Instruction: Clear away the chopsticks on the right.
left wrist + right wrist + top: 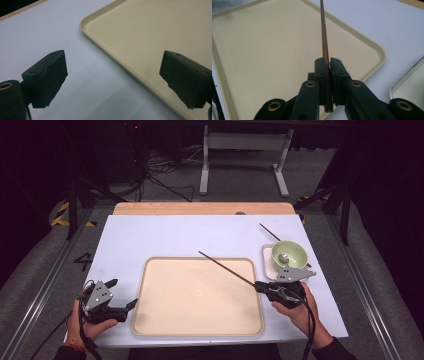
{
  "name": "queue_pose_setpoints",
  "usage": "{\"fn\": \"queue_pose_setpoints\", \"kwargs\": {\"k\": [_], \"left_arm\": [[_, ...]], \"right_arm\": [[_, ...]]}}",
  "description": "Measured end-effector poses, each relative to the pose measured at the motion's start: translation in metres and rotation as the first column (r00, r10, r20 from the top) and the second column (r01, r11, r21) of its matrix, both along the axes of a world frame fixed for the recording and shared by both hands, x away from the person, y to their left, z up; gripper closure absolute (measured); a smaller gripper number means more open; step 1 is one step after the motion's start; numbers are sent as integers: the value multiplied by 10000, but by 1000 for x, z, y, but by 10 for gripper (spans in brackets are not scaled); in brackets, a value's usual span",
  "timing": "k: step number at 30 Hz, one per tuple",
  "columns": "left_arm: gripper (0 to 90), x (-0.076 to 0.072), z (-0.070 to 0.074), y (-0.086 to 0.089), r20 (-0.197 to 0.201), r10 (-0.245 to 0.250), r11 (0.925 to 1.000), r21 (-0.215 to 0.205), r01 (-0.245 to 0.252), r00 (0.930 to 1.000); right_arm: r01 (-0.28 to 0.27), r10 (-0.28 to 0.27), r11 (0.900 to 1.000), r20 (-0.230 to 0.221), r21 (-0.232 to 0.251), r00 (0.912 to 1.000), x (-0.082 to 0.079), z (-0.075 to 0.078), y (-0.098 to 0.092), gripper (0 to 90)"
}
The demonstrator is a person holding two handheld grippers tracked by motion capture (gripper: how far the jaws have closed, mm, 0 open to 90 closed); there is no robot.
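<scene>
Carrying a single dark chopstick (227, 268), the right tool (261, 286) is pinching the stick's near end between its pressed-together jaws, at the lower right of the high view. The stick is slanting up and to the left from that grip, its free tip hanging over the upper middle of the cream tray (150, 320). In the right gripper view the chopstick (325, 45) is running straight up the frame from the closed pads (321, 75), with the tray (372, 53) spread beneath it.

A second chopstick (269, 231) is lying at the upper right, beside a green bowl (295, 251) that is sitting on a small white dish (267, 261); something pale is resting inside the bowl, possibly a spoon, though the view is too coarse to say.

The left tool (122, 293) is waiting at the lower left, jaws spread and holding nothing; in the left gripper view its pads (47, 80) are framing the tray's rounded corner (86, 27) and the bare white desk (37, 32).

The step in hand appears to be the transfer of the chopstick toward the tray. The next move is calling for lowering the stick until it is lying flat within the rim, then spreading the jaws; releasing while it is tilted would risk it rolling or bouncing off.
</scene>
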State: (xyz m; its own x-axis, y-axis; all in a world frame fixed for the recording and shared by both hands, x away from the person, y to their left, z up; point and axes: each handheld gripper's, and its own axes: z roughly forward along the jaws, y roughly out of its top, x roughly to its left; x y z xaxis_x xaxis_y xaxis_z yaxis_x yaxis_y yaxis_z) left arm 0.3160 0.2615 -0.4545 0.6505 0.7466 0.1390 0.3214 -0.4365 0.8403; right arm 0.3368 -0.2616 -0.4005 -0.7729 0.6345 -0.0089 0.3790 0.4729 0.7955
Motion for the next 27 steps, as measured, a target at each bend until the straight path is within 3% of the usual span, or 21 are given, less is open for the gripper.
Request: {"fn": "queue_pose_setpoints", "kwargs": {"k": [8, 16, 27], "left_arm": [[88, -1, 0, -1, 12, 19, 9999, 158, -19, 10000], [89, -1, 0, -2, -20, -53, 9998, 185, 54, 10000], [91, -1, -1, -4, -126, -190, 9992, 353, 194, 9997]], "right_arm": [[-300, 284, 9981, -301, -544, 9991, -1, -16, 17, 852], [-392, 366, 9986, -696, -368, 9969, 0, -22, 21, 851], [-654, 592, 9950, -816, -759, 9949, -2, -30, 30, 849]]}}
